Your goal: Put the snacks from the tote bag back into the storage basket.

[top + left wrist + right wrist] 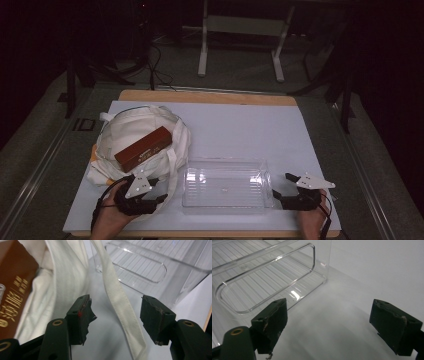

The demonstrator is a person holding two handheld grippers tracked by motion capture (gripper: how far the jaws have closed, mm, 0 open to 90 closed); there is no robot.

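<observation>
A white sheet [240, 130] covered a wooden table [210, 97] in a dim room, with grey carpet around it and a white metal stand [240, 30] at twelve o'clock beyond the far edge. On the sheet at nine o'clock lay a soft, crumpled cream cloth bag [135, 135], and a glossy brown box [144, 148] (long, rectangular, gold lettering on its side) rested slantwise on the bag. A clear, hard plastic tray [225, 189] with a ribbed floor and rounded rim sat near six o'clock, just beside the bag. The left gripper [150, 200] hovered at seven o'clock by the bag's near edge, its jaws spread apart and holding nothing; in the left gripper view a flat woven strap [117, 302] ran up between the jaws, touching neither pad that I could see, with the box at ten o'clock and the tray at one o'clock. The right gripper [281, 187] sat at five o'clock, just beside the tray's right end, jaws likewise wide and empty; in the right gripper view the tray wall stood at eleven o'clock, bare sheet between the pads [272, 320].
</observation>
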